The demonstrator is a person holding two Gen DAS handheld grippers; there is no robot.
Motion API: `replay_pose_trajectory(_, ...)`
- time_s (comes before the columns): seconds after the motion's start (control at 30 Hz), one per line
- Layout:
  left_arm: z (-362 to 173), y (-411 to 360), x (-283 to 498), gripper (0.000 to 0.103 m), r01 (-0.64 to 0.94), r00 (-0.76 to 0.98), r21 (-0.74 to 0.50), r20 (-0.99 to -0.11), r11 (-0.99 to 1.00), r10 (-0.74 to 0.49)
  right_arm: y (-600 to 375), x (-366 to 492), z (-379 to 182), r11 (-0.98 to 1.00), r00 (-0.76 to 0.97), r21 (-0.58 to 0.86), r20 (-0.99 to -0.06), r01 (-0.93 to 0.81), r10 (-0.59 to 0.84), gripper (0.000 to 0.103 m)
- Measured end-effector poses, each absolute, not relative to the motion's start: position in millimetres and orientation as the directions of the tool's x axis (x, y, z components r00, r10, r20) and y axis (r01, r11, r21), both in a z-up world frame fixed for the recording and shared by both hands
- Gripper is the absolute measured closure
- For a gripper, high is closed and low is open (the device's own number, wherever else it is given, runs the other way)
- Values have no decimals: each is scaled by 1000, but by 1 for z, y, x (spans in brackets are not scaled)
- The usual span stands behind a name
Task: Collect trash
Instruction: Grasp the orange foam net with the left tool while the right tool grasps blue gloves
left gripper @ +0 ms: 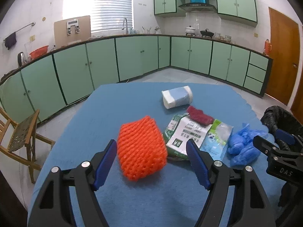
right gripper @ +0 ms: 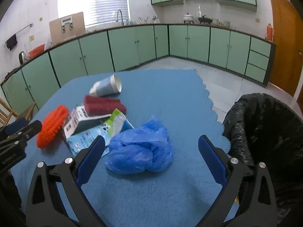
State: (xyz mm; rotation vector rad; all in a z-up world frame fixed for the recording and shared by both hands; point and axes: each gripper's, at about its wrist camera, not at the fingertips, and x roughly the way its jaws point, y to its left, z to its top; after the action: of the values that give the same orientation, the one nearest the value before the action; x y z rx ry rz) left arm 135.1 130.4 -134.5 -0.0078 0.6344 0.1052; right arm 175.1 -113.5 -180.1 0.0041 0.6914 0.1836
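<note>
An orange foam net point(left gripper: 141, 148) lies on the blue table point(left gripper: 113, 109), right in front of my left gripper point(left gripper: 152, 145), which is open with the net's near end between its fingertips, untouched. A crumpled blue plastic bag point(right gripper: 141, 147) sits before my right gripper point(right gripper: 151, 143), also open and empty. Between them lie a white-green packet point(left gripper: 181, 134), a light blue wrapper point(left gripper: 217, 140), a dark red foam net point(left gripper: 198, 115) and a tipped paper cup point(left gripper: 177, 96). A black-lined trash bin point(right gripper: 265, 128) stands at the table's right edge.
A wooden chair point(left gripper: 22, 134) stands left of the table. Green kitchen cabinets point(left gripper: 136, 54) run along the walls behind, and a brown door point(left gripper: 282, 56) is at the right. The right gripper shows in the left wrist view point(left gripper: 280, 151), close to the blue bag.
</note>
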Motion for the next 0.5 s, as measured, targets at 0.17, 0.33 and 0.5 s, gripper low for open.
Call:
replay_pose_trajectory(0.17, -144, 136, 142, 29, -116, 783, 32, -611, 993, 111, -114, 181, -189, 981, 723, 84, -665, -175, 186, 20)
replay_pose_trajectory(0.33, -156, 141, 152, 29, -127, 761, 31, -638, 991, 118, -113, 183, -195, 973, 692, 110, -687, -202, 221, 35)
replay_pose_trajectory(0.5, -169, 144, 165, 29, -127, 723, 7, -684, 992, 97, -107, 184, -199, 961, 665, 118, -700, -251, 260, 58)
